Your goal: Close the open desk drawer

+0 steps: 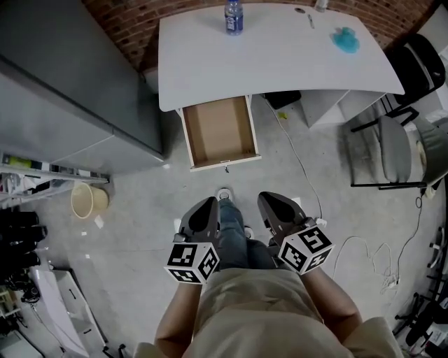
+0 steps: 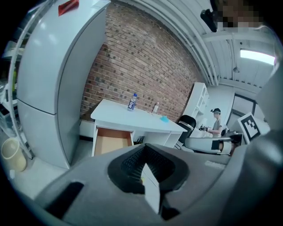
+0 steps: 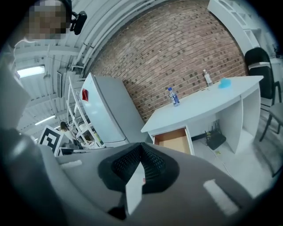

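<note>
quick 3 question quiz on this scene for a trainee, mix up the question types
1. True or false: the drawer under the desk is already shut.
2. What stands at the desk's far edge? A) a bottle B) a mug C) a lamp
3. Fill in: the left gripper and right gripper both have their jaws ____, with nothing between them.

Key: 1 false; 2 A; 3 shut

The desk hides part of the drawer; the bottle label is unreadable.

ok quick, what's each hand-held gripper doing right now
left hand-held gripper: closed, holding nothing
right hand-held gripper: closed, holding nothing
</note>
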